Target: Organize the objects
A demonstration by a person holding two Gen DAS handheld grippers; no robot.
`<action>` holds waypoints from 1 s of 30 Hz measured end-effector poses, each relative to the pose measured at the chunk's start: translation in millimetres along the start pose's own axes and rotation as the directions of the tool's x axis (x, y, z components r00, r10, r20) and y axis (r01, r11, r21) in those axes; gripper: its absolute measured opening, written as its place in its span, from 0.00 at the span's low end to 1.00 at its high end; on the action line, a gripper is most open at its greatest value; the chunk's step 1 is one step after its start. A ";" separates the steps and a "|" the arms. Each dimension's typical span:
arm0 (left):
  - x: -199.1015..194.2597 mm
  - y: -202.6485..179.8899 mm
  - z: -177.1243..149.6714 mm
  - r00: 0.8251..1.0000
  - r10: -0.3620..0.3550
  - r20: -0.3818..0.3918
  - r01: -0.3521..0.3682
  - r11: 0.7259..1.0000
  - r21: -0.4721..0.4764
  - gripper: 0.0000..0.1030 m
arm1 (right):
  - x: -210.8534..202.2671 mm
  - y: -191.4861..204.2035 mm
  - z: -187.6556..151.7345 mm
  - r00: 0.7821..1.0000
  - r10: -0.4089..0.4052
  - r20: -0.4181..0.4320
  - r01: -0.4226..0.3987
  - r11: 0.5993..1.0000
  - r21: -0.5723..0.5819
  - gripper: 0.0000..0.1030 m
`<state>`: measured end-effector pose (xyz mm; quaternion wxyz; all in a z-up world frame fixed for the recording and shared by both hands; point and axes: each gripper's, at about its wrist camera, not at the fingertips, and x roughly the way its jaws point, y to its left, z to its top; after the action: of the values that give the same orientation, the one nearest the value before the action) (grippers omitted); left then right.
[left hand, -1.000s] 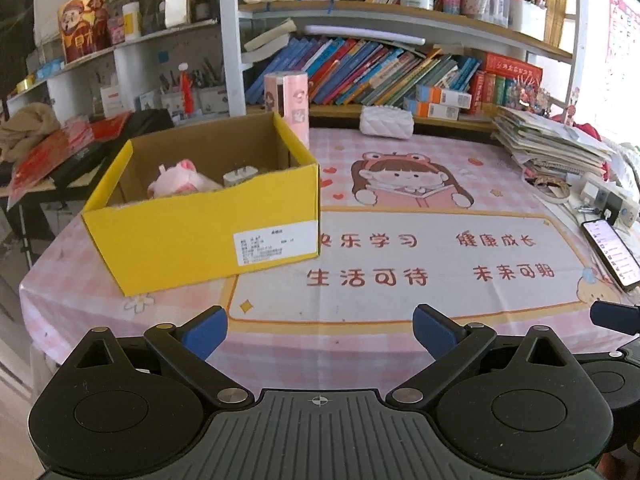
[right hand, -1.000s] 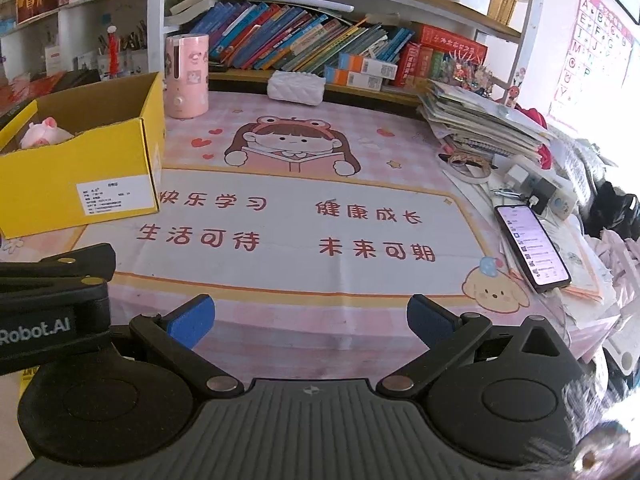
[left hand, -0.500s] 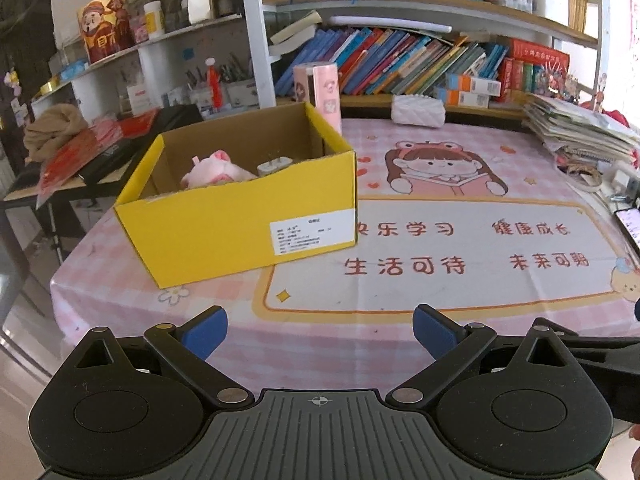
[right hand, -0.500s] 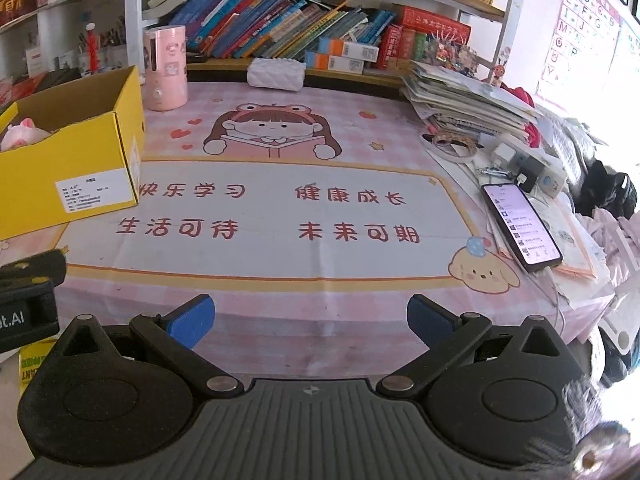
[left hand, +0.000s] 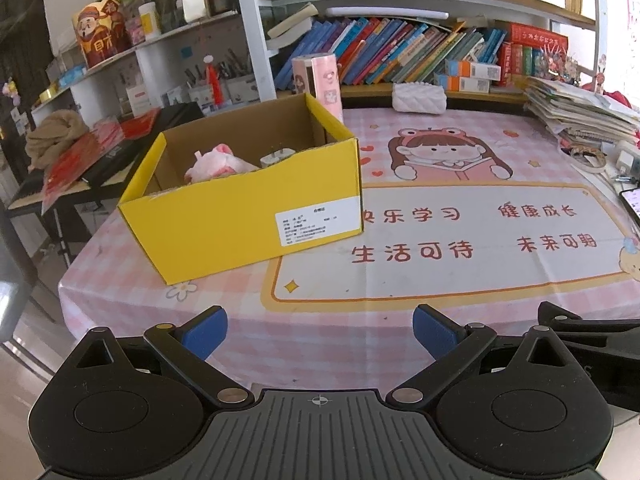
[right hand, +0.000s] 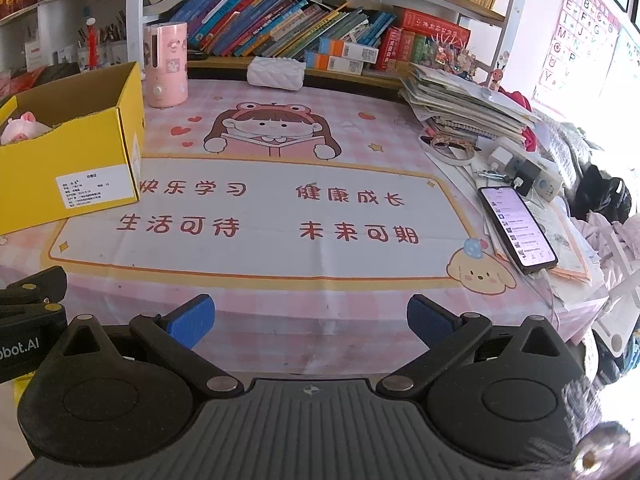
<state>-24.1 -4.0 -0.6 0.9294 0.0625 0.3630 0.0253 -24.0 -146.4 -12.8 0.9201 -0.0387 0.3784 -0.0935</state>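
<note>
Both tools hung back from the near edge of the table [left hand: 120,304], the left gripper [left hand: 320,330] and the right gripper [right hand: 310,318] each with its blue-padded fingers spread wide and nothing between them. The yellow cardboard box [left hand: 240,216] stood on the left part of the pink tablecloth [right hand: 280,312], open-topped, with a pink plush toy [left hand: 218,162] and a small white charger plug [left hand: 278,157] already lying inside, side by side; whether they touched could not be told. Loose things that seemed left to sort lay well apart from it: a pink cylindrical humidifier [right hand: 165,65] upright just behind the box, a white quilted pouch [right hand: 275,73] at the back of the table, and a phone [right hand: 516,228] near the right edge with its screen lit. The pouch looked soft and light, so a pinch across its narrow middle should hold. The humidifier appeared smooth and rigid, likely to slip, and would best be taken around its body low down. The phone, thin, flat and breakable, would need a grip across its long edges
</note>
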 end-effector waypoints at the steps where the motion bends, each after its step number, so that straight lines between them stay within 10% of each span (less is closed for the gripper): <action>1: 0.1 0.4 -0.1 1.000 0.002 -0.002 -0.002 1.000 -0.001 0.97 | -0.3 1.4 0.1 1.000 -0.006 0.000 0.006 1.000 -0.004 1.00; 30: 8.8 10.0 -3.4 0.999 0.016 -0.044 -0.018 0.999 -0.039 0.97 | 3.9 15.8 0.6 0.999 -0.048 -0.024 0.048 0.999 -0.020 1.00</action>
<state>-20.0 7.0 -7.7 0.9220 0.0466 0.3822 0.0419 -18.6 -131.7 -17.3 0.9125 -0.0556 0.3893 -0.1122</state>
